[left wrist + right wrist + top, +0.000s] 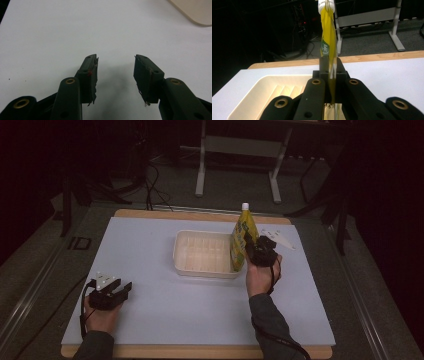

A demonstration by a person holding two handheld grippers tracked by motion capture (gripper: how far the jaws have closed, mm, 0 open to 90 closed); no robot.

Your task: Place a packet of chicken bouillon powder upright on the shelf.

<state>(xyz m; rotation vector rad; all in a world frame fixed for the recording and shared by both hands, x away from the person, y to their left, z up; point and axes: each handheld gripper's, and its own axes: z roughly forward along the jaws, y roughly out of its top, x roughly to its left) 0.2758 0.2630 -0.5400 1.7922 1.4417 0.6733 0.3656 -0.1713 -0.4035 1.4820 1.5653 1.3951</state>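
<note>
Yellow pouch (243, 241) with white screw cap: held upright by its lower edge in the right claw (251, 249), which is clenched on it. In the right gripper view the flat pouch (327, 42) is seen edge-on, pinched between the two black jaws, its cap at the top of the frame. A green and white mark is printed on its side. The pouch is positioned at the right end of the tray, its bottom over or just inside the tray's right wall; contact with the tray cannot be told.

Cream plastic tray (204, 268): rectangular, shallow, ribbed floor, set near the middle of the table (160, 305). Nothing else is seen inside it.

Left claw (120, 290): rested low at the near left of the table, well apart from the tray. In the left gripper view the jaws are seen spread, released, with bare table surface between them (116, 75).

White three-cornered plate (278, 238): laid flat on the table, just right of the pouch.
</note>
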